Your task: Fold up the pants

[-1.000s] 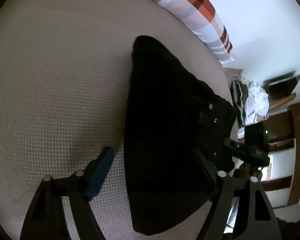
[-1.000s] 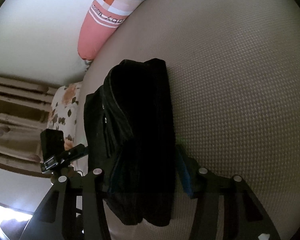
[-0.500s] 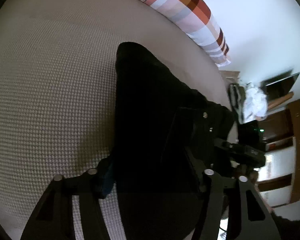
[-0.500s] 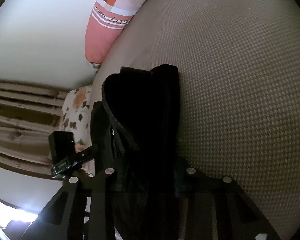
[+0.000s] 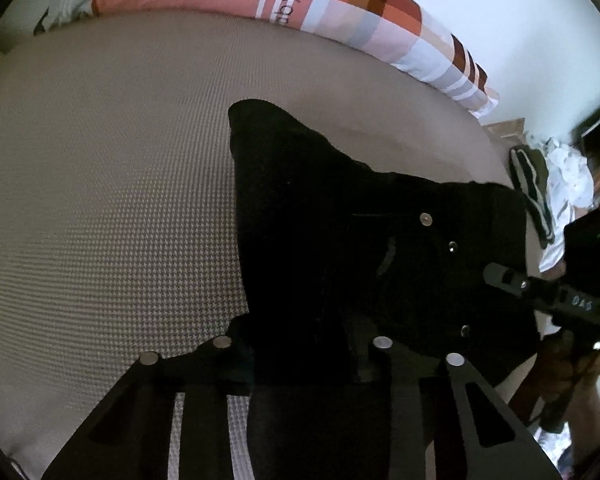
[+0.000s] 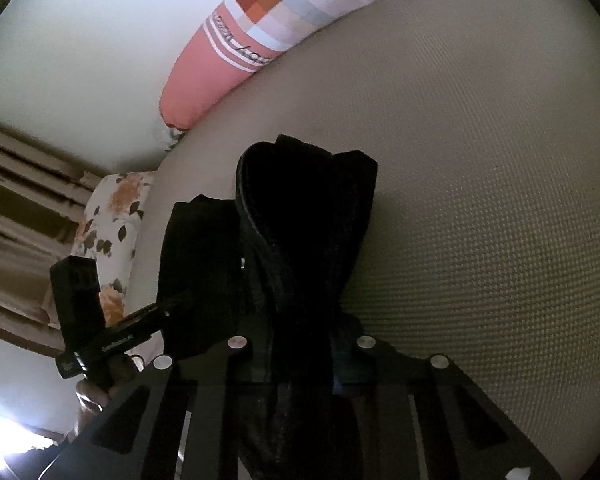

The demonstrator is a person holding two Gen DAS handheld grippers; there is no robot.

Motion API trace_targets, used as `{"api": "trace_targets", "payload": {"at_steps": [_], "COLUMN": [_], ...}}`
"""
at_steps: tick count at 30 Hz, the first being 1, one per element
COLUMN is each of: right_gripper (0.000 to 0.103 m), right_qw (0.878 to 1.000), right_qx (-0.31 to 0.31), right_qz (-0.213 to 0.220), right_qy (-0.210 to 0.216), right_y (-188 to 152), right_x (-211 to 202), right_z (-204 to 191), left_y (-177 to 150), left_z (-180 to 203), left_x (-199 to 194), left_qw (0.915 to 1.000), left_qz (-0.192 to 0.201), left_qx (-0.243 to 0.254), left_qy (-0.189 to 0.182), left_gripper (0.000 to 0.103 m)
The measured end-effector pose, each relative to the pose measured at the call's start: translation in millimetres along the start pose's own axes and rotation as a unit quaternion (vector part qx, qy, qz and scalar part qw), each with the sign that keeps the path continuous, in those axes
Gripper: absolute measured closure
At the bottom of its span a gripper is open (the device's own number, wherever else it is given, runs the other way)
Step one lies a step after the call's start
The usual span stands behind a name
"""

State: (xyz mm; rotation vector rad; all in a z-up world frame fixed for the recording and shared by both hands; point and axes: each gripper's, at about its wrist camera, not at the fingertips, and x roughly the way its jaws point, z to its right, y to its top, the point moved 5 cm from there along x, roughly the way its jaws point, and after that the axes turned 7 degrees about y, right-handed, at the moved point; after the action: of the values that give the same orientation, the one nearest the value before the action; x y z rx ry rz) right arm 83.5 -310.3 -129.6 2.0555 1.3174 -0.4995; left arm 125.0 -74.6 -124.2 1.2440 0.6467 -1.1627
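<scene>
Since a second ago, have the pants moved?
Yes. The pants now bunch up off the bed, pinched in the just-closing left claw.

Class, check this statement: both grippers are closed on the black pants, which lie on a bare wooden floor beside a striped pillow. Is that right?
One detail is wrong. The black pants lie on a beige textured bedcover, not a wooden floor, as the left wrist view shows. The left gripper and right gripper do clamp them, and the striped pillow is there.

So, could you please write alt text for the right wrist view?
The right gripper, jaws just closing, pinches black pants bunched on a beige textured bedspread. A pink patchwork pillow lies behind.
</scene>
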Motion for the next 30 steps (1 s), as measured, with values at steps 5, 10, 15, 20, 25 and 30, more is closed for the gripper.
{"api": "trace_targets", "payload": {"at_steps": [5, 10, 15, 20, 25, 30], "right_gripper": [0.085, 0.086, 0.086, 0.086, 0.086, 0.086], "right_qw": [1.0, 1.0, 1.0, 0.999, 0.999, 0.999], "right_qx": [-0.005, -0.013, -0.019, -0.031, -0.036, -0.041], "right_qz": [0.004, 0.0, -0.003, -0.001, -0.004, -0.007], "right_qy": [0.008, 0.017, 0.025, 0.032, 0.037, 0.033], "right_y": [1.6, 0.2, 9.0, 30.8, 54.4, 75.0], "right_x": [-0.6, 8.5, 22.9, 43.0, 63.3, 81.3], "right_z": [-16.8, -33.0, -46.7, -62.5, -72.2, -78.1], "left_y": [-1.8, 0.2, 7.6, 28.0, 51.5, 74.4], "left_z": [2.5, -4.6, -21.2, -39.7, -59.2, -71.1], "left_x": [-13.5, -26.5, -35.7, -43.6, -47.9, -41.7], "left_qw": [0.9997, 0.9988, 0.9981, 0.9965, 0.9946, 0.9932], "left_qz": [0.015, 0.034, 0.046, 0.065, 0.083, 0.09], "left_qx": [0.014, 0.02, 0.012, 0.003, -0.002, 0.0], "left_qy": [0.009, 0.029, 0.04, 0.052, 0.062, 0.073], "left_gripper": [0.08, 0.082, 0.082, 0.082, 0.082, 0.082]}}
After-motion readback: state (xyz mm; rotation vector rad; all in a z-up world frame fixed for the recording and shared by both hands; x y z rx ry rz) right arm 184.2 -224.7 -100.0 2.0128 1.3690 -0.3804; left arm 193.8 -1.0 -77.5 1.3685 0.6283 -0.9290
